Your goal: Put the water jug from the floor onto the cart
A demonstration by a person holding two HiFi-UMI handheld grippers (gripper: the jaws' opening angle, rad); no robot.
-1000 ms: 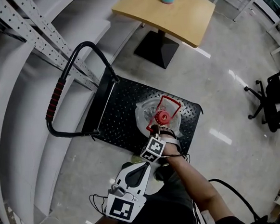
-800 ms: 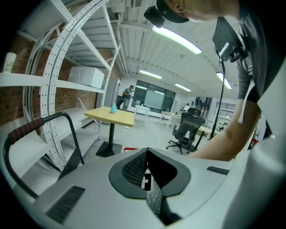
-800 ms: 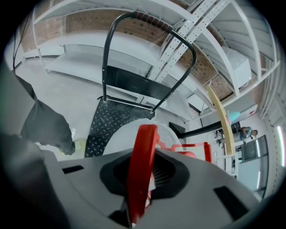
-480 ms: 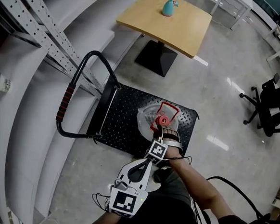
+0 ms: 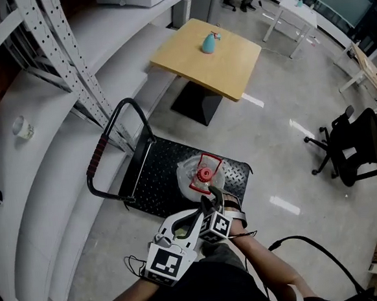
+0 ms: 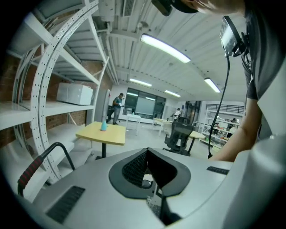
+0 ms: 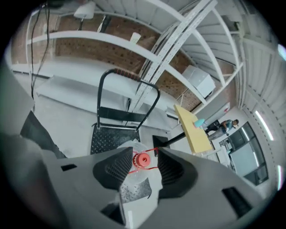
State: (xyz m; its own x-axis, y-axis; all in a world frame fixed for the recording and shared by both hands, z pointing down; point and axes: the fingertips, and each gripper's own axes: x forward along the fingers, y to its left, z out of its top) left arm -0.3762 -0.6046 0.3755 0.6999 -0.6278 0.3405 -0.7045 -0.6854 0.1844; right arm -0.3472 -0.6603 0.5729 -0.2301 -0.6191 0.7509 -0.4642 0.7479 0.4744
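Head view, looking steeply down: the water jug (image 5: 202, 175) stood upright on the black deck of the cart (image 5: 150, 175), red cap up, so its long axis ran floor to ceiling. It appeared to be off the floor already. The right gripper (image 5: 211, 195) hung just above the jug's near side and was clearly the nearer of the two. The left gripper (image 5: 195, 216) sat just beside it, further from the jug.

Left gripper view: the left gripper (image 6: 148, 152) pointed out across the room towards a yellow table (image 6: 102, 133), pads together with nothing between them.

Right gripper view: the right gripper (image 7: 145, 154) tilted steeply down at the cart, its jaws opening. The jug's red cap (image 7: 142, 159) showed through the gap, below and untouched by either pad.
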